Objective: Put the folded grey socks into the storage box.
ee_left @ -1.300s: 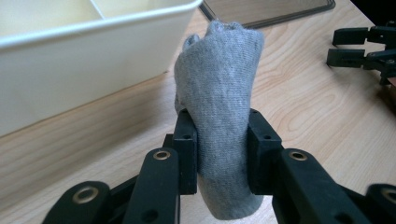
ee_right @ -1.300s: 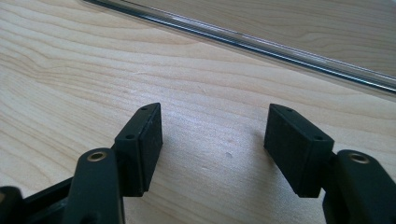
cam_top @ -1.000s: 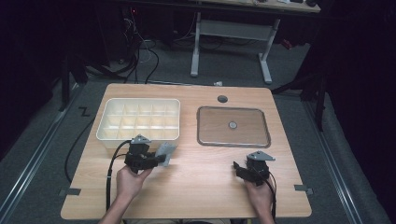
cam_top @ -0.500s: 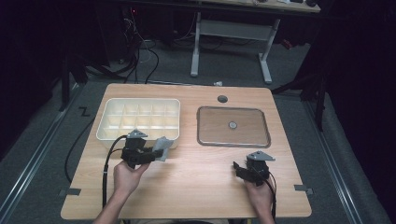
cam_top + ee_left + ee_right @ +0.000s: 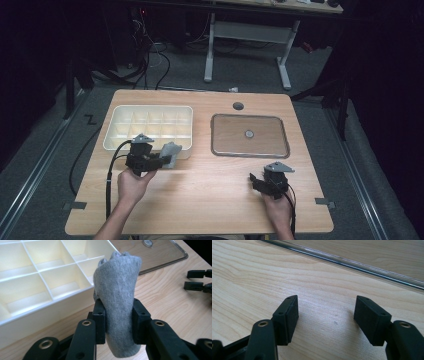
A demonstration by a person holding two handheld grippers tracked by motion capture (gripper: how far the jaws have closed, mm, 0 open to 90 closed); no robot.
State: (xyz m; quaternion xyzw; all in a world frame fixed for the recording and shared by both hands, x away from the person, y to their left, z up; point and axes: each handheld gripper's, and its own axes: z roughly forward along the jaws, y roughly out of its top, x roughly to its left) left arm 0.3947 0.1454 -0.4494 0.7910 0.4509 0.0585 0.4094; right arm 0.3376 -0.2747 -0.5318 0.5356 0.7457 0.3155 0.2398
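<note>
Two grippers work over the worktop (image 5: pixel 200 200). The left gripper (image 5: pixel 162 159) is clamped on a rolled grey sock (image 5: pixel 116 297) — its pads press the cloth from both sides — and holds it at the near right corner of the cream compartment tray (image 5: pixel 117 132). The right gripper (image 5: pixel 325 315) rests near the worktop's front right edge, jaws apart with bare wood between them — the clear lid (image 5: pixel 250 150) lies just beyond.

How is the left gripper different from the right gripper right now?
The left gripper is shut on a grey sock, held at the cream divided tray; the right gripper is open with nothing between its pads. The left points toward the tray; the right rests low over bare table. Both have black jaws.
</note>
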